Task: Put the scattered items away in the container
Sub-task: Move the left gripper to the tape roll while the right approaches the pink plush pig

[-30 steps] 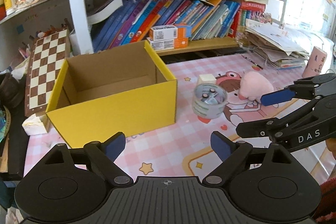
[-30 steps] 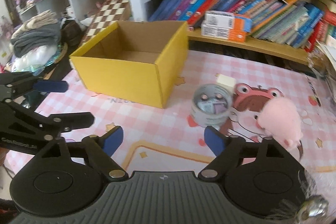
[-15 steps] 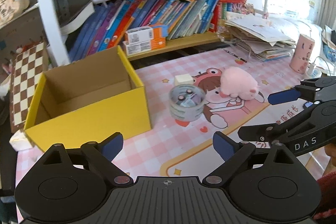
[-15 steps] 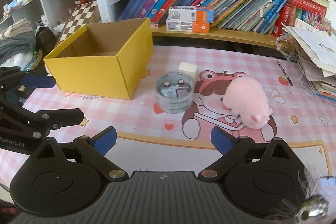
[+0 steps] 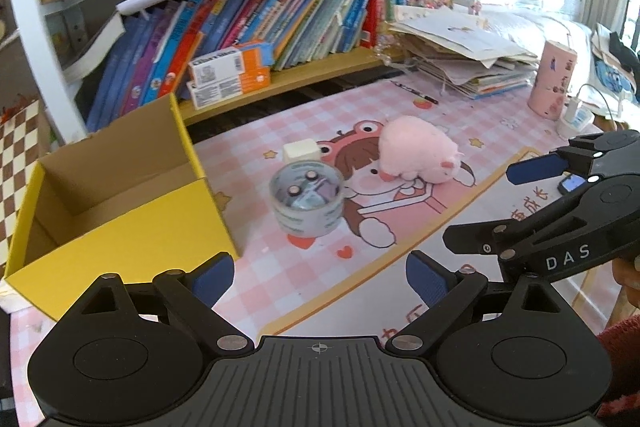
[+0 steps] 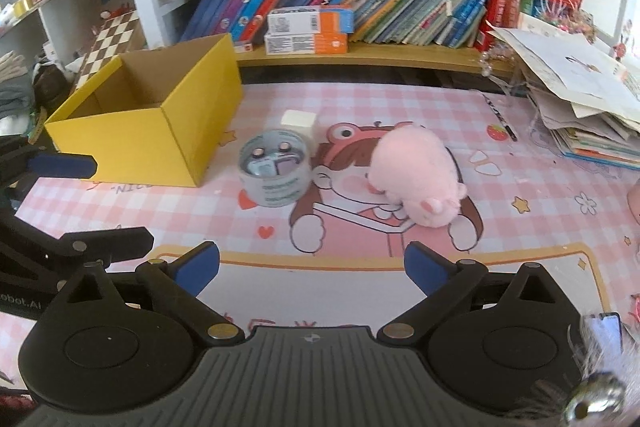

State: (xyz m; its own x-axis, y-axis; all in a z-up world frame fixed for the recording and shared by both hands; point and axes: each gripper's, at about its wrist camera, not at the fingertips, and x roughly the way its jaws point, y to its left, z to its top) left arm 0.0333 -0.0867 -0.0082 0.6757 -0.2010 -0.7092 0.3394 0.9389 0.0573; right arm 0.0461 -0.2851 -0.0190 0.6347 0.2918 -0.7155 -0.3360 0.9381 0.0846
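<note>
An open yellow cardboard box [image 5: 120,227] [image 6: 132,143] stands on the pink checked mat, with nothing seen inside. To its right sits a clear tape roll [image 5: 308,215] [image 6: 276,183] with small items in its core. A white block [image 5: 301,151] [image 6: 298,119] lies just behind the roll, and a pink plush toy [image 5: 416,151] [image 6: 412,171] lies further right. My left gripper [image 5: 320,277] is open and holds nothing, near the box's front corner. My right gripper [image 6: 312,265] hovers in front of the roll and plush. Its jaws are opening with nothing between them.
A bookshelf [image 6: 360,51] with leaning books and two orange-and-white cartons [image 6: 308,31] runs along the back. A chessboard [image 6: 108,43] leans behind the box. A paper stack [image 5: 460,55], a pink cup [image 5: 552,83] and a pen [image 6: 500,119] occupy the right side.
Both grippers have shifted to the right along the mat, so the box has slid left in both views. The tape roll and plush now sit nearer the centre. The right jaws stand slightly wider.
</note>
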